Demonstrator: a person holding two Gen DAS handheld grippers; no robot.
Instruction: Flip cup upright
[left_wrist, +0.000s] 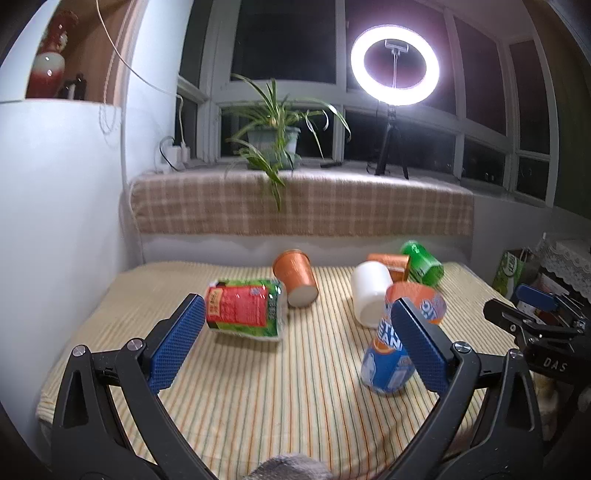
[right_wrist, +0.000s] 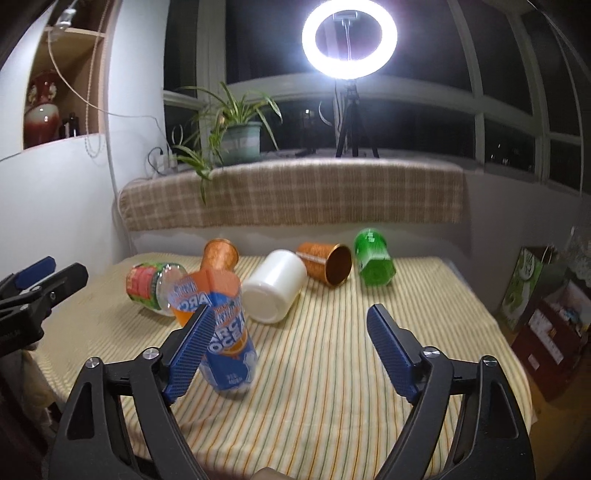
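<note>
Several cups lie on their sides on the striped table (left_wrist: 258, 398). An orange-and-blue cup (left_wrist: 391, 354) stands tilted, its wider end up, near my left gripper's right finger; it also shows in the right wrist view (right_wrist: 221, 332) beside my right gripper's left finger. A red-and-green cup (left_wrist: 245, 308), a copper cup (left_wrist: 295, 277), a white cup (left_wrist: 369, 291), a second copper cup (right_wrist: 327, 264) and a green cup (right_wrist: 373, 258) lie on their sides. My left gripper (left_wrist: 297, 334) is open and empty. My right gripper (right_wrist: 291, 343) is open and empty.
A plaid-covered ledge (left_wrist: 303, 206) runs behind the table, with a potted plant (left_wrist: 273, 140) and a ring light (left_wrist: 395, 66) on a tripod. A white wall (left_wrist: 55, 221) is at the left. Boxes and bags (right_wrist: 546, 302) stand past the table's right edge.
</note>
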